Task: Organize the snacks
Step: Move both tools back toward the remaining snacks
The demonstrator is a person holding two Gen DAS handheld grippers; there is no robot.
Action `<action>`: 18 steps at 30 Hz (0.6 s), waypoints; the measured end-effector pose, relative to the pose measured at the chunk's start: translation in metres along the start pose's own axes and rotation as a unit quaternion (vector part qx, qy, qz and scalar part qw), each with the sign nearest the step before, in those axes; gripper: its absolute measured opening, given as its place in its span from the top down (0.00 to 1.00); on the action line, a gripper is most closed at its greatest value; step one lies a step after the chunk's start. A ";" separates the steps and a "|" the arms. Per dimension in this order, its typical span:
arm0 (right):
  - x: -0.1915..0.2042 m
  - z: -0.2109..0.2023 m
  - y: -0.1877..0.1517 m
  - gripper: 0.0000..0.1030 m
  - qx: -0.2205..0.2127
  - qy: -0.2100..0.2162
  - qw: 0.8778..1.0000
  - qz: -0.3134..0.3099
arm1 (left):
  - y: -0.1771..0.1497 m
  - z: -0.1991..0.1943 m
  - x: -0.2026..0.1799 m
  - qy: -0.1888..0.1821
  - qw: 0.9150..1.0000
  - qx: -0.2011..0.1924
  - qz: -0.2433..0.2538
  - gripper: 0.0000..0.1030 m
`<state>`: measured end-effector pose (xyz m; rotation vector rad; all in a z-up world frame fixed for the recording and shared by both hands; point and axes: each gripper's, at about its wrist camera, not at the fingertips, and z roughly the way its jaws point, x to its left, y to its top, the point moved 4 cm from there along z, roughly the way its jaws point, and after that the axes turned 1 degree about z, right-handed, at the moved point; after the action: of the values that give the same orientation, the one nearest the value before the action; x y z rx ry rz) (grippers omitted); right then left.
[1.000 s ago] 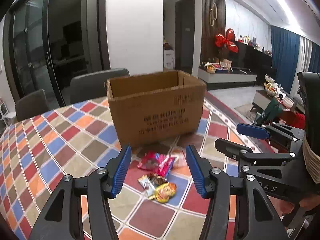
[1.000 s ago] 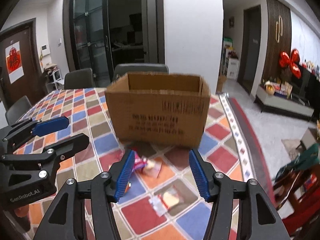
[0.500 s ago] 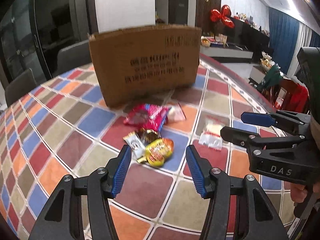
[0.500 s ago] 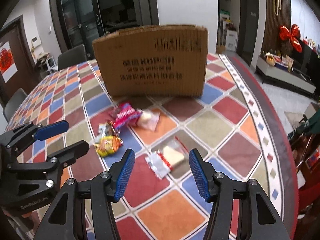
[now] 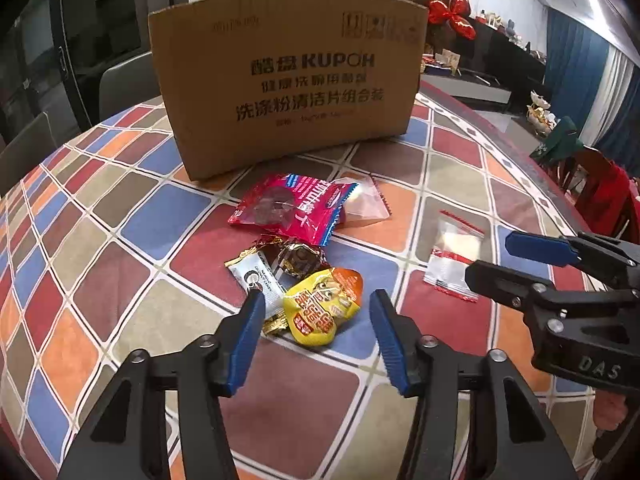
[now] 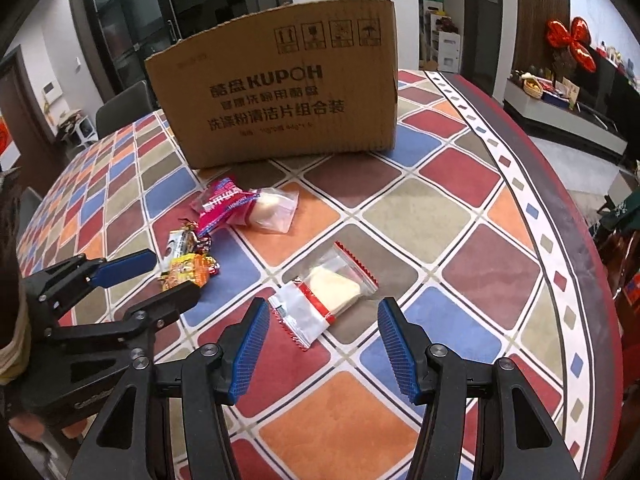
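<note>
Cardboard is your landmark: the brown box (image 5: 286, 80) stands on the chequered tablecloth (image 5: 132, 264), and in front of it your left gripper (image 5: 316, 308) has its jaws closing around, but not yet pressing, the yellow snack packet (image 5: 324, 304) at the near end of a small heap of snacks. Behind that packet, toward the box, lie a white sachet (image 5: 258, 276), a gold-foil sweet (image 5: 298, 258) and a pink packet (image 5: 296, 208). Further right of the box's front, your right gripper (image 6: 318, 316) hangs with fingers spread, nothing pinched, just short of a clear red-trimmed packet (image 6: 326, 292).

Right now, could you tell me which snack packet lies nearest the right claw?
The clear packet with red stripes, lying alone just ahead of the right claw; the other snacks cluster by the left claw.
</note>
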<state>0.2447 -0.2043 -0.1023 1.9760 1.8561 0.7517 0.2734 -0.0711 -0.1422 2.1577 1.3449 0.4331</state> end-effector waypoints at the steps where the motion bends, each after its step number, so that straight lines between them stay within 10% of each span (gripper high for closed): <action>1: 0.000 0.001 0.000 0.44 0.001 0.001 1.000 0.002 | 0.001 0.002 0.000 -0.003 1.000 0.001 -0.002 0.51; 18: -0.002 0.013 0.000 0.44 0.009 0.017 1.000 0.019 | 0.001 0.003 -0.004 -0.002 1.000 -0.007 -0.010 0.62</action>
<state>0.2526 -0.2048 -0.1130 2.0267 1.8551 0.7871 0.2741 -0.0762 -0.1436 2.1320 1.3560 0.4280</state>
